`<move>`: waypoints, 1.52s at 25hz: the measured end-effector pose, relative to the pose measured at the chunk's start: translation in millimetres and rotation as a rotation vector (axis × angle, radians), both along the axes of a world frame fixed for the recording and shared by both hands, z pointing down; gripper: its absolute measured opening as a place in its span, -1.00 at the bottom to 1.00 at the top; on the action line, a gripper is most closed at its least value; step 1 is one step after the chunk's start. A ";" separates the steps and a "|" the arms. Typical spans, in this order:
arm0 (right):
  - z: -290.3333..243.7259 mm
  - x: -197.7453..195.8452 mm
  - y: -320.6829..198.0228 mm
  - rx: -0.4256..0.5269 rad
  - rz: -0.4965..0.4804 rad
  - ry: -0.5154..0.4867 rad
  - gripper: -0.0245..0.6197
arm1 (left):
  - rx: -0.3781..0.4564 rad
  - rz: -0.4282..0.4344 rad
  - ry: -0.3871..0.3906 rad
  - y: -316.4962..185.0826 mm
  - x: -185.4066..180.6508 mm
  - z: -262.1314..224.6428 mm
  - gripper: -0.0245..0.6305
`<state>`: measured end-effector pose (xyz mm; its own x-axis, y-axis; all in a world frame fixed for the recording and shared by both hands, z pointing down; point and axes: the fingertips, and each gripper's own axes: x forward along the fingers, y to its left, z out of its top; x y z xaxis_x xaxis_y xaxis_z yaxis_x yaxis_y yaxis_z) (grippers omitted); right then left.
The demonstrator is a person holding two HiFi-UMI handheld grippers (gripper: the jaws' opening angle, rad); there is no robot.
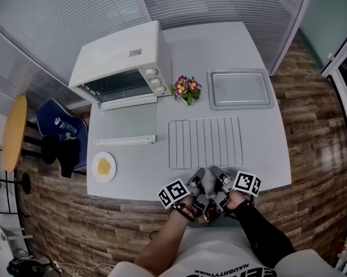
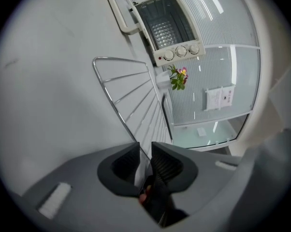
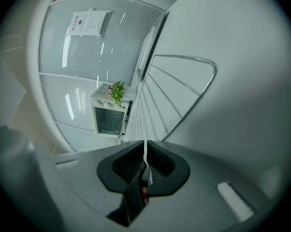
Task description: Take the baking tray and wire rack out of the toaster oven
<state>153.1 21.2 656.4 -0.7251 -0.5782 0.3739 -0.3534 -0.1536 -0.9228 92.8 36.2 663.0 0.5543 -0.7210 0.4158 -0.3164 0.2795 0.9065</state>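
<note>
Left gripper (image 2: 145,146): jaws stand a narrow gap apart; the near rim wire of the wire rack (image 1: 205,143) runs through that gap, close against one pad; the pads do not visibly squeeze it

Right gripper (image 3: 145,145): jaws drawn together on the same near rim of the rack; only a thin bright line of wire shows between the pads

Both grippers: side by side at the rack's near edge in the head view, by the front edge of the table (image 1: 266,149); each points away from the person and somewhat downward

Wire rack: out of the oven; lies flat on the tabletop, its bars running away from the person

Baking tray (image 1: 240,89): out of the oven as well; sits flat on the table beyond the rack, toward the far right; apart from the rack

Flowers (image 1: 187,88): small pot between the tray and the oven

Toaster oven (image 1: 119,59): white; far left of the table; its door (image 1: 126,123) is folded down flat toward the person, just left of the rack; three knobs on its right side

Plate (image 1: 104,167): near left corner of the table; something yellow on it; well apart from the rack
</note>
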 end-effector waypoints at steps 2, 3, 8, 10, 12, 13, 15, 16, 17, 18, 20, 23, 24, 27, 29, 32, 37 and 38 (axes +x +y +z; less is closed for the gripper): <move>-0.4 0.3 -1.4 0.004 -0.001 0.006 -0.88 | 0.006 0.003 -0.003 0.6 -0.3 -1.2 -0.67; -0.7 0.0 -1.6 0.005 -0.003 0.007 -0.88 | 0.009 0.002 -0.006 0.5 -0.8 -1.5 -0.67; -4.3 -1.6 -1.6 0.020 -0.017 0.012 -0.87 | 0.026 0.010 -0.027 -3.3 -1.9 -5.5 -0.67; -8.1 -0.6 -4.1 0.039 -0.025 0.023 -0.87 | 0.041 0.018 -0.047 -5.8 -2.6 -8.8 -0.67; -13.4 0.7 -8.3 0.065 -0.040 0.044 -0.87 | 0.061 0.030 -0.077 -9.7 -4.2 -13.5 -0.67; -15.8 1.6 -10.7 0.077 -0.050 0.061 -0.87 | 0.072 0.035 -0.093 -12.3 -5.3 -16.5 -0.67; -21.9 3.6 -16.6 0.104 -0.068 0.102 -0.87 | 0.096 0.045 -0.127 -18.8 -7.9 -24.3 -0.66; -26.3 4.6 -20.2 0.122 -0.075 0.120 -0.87 | 0.111 0.050 -0.147 -22.7 -9.2 -29.2 -0.66; -31.4 5.5 -24.2 0.143 -0.082 0.138 -0.87 | 0.128 0.055 -0.169 -26.6 -10.5 -34.5 -0.65; -36.8 6.6 -28.2 0.168 -0.093 0.161 -0.87 | 0.146 0.060 -0.191 -30.5 -11.9 -40.1 -0.64; -46.0 10.6 -36.7 0.224 -0.122 0.233 -0.86 | 0.180 0.070 -0.236 -38.3 -14.6 -51.3 -0.61; -61.4 23.1 -51.1 0.314 -0.151 0.367 -0.75 | 0.230 0.091 -0.314 -49.5 -18.4 -68.4 -0.57; -69.0 27.8 -56.6 0.347 -0.154 0.410 -0.70 | 0.248 0.098 -0.344 -53.4 -20.4 -74.4 -0.56; -92.7 39.2 -72.6 0.459 -0.161 0.526 -0.64 | 0.307 0.114 -0.456 -65.6 -28.2 -94.1 -0.52; -110.3 46.0 -82.7 0.536 -0.163 0.594 -0.61 | 0.357 0.127 -0.548 -74.3 -32.6 -109.8 -0.50; -140.2 56.0 -94.2 0.655 -0.159 0.684 -0.53 | 0.443 0.151 -0.676 -85.7 -36.3 -132.7 -0.47; -189.2 71.3 -103.2 0.858 -0.135 0.853 -0.46 | 0.584 0.149 -0.852 -101.9 -46.5 -177.0 -0.45; -198.4 74.9 -103.6 0.894 -0.124 0.884 -0.44 | 0.621 0.147 -0.887 -104.5 -47.4 -188.9 -0.45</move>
<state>228.0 -82.4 458.0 -0.4949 -0.8252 0.2723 -0.8686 0.4783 -0.1291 45.3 -68.3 474.0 0.3351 -0.8943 0.2965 -0.9196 -0.2420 0.3094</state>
